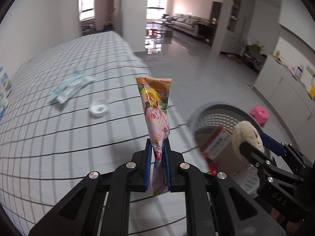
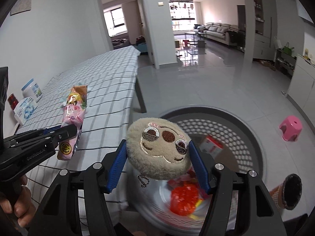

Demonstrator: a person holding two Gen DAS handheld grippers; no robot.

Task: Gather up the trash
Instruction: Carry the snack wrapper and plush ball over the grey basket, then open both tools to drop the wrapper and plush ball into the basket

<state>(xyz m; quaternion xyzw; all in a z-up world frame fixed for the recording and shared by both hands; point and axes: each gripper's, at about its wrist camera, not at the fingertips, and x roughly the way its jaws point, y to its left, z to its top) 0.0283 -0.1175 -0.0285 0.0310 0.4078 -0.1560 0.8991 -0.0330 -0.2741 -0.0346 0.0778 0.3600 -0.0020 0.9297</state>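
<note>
Crinkly pink printed snack wrapper (image 1: pixel 157 118), light and slippery, stands pinched low in the left gripper (image 1: pixel 158 157) over the checked tablecloth (image 1: pixel 59 137), while the right gripper (image 2: pixel 157 164) squeezes a soft beige plush face (image 2: pixel 158 149) above the grey perforated bin (image 2: pixel 254 135).

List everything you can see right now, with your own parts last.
wrapper: one, pink and orange, clamped in the left tool
plush: one, beige, between the right tool's pads, above the bin
bin: one, grey, on the floor beside the table
box: one, red and white, in the bin
packet: one, pale blue, on the table
lid: one, clear, on the table
table: one, checked cloth
jar: one, white and blue, by the wall
stool: one, pink, on the floor
left tool: shut
right tool: gripping
</note>
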